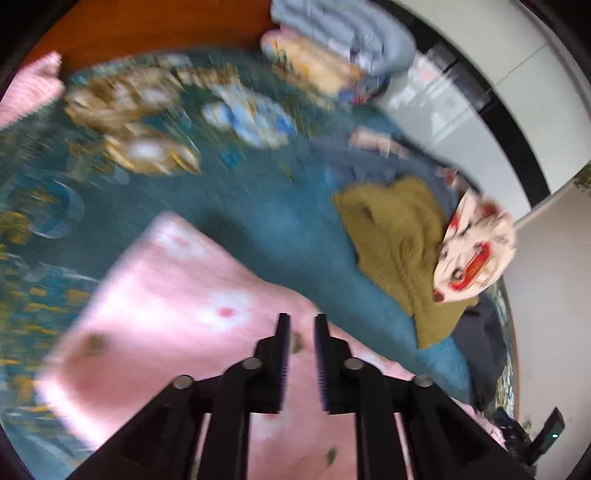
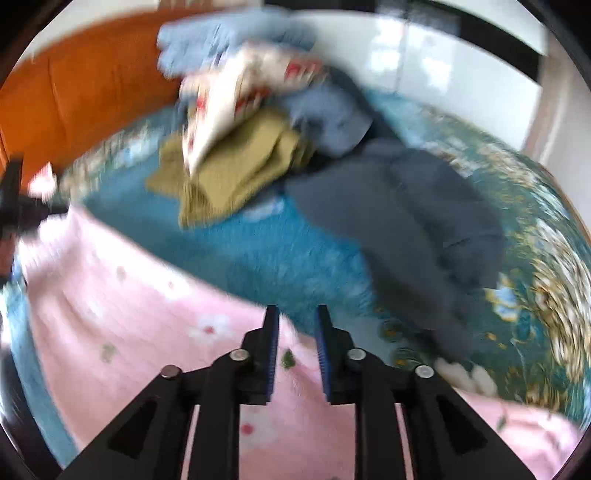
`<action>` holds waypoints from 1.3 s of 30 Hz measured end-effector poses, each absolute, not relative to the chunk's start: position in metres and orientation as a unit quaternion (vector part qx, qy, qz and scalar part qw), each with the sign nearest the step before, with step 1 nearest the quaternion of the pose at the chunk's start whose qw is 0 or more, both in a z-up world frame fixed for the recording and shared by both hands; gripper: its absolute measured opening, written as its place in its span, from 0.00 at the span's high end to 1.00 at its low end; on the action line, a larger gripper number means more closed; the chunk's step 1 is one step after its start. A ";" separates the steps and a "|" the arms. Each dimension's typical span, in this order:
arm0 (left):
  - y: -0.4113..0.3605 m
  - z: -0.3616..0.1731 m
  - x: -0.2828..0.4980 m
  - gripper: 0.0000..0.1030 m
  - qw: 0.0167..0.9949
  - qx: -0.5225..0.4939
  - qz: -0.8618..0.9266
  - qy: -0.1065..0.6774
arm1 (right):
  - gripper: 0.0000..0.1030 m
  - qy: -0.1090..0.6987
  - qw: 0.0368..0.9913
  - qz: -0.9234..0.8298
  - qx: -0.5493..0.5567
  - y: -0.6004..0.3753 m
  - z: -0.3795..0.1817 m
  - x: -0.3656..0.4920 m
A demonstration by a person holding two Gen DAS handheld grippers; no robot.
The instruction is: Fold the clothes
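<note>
A pink garment with white flowers (image 1: 177,295) lies spread on the teal bedspread (image 1: 258,206); it also shows in the right wrist view (image 2: 140,317). My left gripper (image 1: 303,321) is open and empty just above the pink cloth. My right gripper (image 2: 297,314) is open and empty over the garment's far edge. Both views are blurred by motion. The other gripper's black body (image 2: 11,206) shows at the left edge of the right wrist view.
A pile of clothes lies beyond: an olive knit (image 1: 399,243) (image 2: 236,173), a white and red printed piece (image 1: 476,251) (image 2: 229,107), a dark grey garment (image 2: 406,218) and light blue items (image 1: 343,33) (image 2: 221,40). An orange headboard (image 2: 74,85) stands behind.
</note>
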State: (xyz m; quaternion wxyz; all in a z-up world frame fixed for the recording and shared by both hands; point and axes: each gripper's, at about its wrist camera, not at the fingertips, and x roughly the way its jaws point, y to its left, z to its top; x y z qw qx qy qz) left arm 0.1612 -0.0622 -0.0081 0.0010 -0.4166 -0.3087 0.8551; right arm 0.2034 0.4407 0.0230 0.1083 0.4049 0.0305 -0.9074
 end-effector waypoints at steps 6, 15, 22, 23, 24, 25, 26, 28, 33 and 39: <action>-0.121 -0.018 0.231 0.57 -0.067 -0.405 0.854 -0.321 | 0.54 -0.090 0.075 -0.944 0.308 0.465 0.034 0.272; -0.142 -0.065 0.267 0.47 -0.088 -0.402 0.828 -0.380 | 0.54 -0.181 0.047 -0.938 0.291 0.488 0.005 0.304; -0.138 -0.076 0.253 0.63 -0.092 -0.360 0.836 -0.403 | 0.54 -0.209 0.056 -0.942 0.256 0.513 0.023 0.307; -0.140 -0.079 0.252 0.71 -0.102 -0.361 0.834 -0.405 | 0.54 -0.214 0.057 -0.942 0.250 0.518 0.024 0.308; -0.143 -0.080 0.252 0.77 -0.106 -0.357 0.830 -0.416 | 0.54 -0.220 0.057 -0.943 0.244 0.523 0.026 0.309; -0.145 -0.081 0.251 0.82 -0.111 -0.354 0.826 -0.424 | 0.54 -0.225 0.058 -0.943 0.239 0.527 0.027 0.311; -0.145 -0.078 0.250 0.85 -0.119 -0.354 0.826 -0.422 | 0.54 -0.230 0.058 -0.943 0.233 0.532 0.028 0.312; -0.144 -0.069 0.244 0.88 -0.137 -0.354 0.831 -0.407 | 0.54 -0.243 0.057 -0.942 0.224 0.541 0.029 0.314; -0.152 -0.047 0.229 0.91 -0.178 -0.358 0.828 -0.394 | 0.54 -0.287 0.041 -0.928 0.234 0.564 0.015 0.317; -0.099 0.020 0.230 0.91 -0.156 -0.334 0.883 -0.289 | 0.54 -0.284 0.043 -0.926 0.244 0.571 0.005 0.318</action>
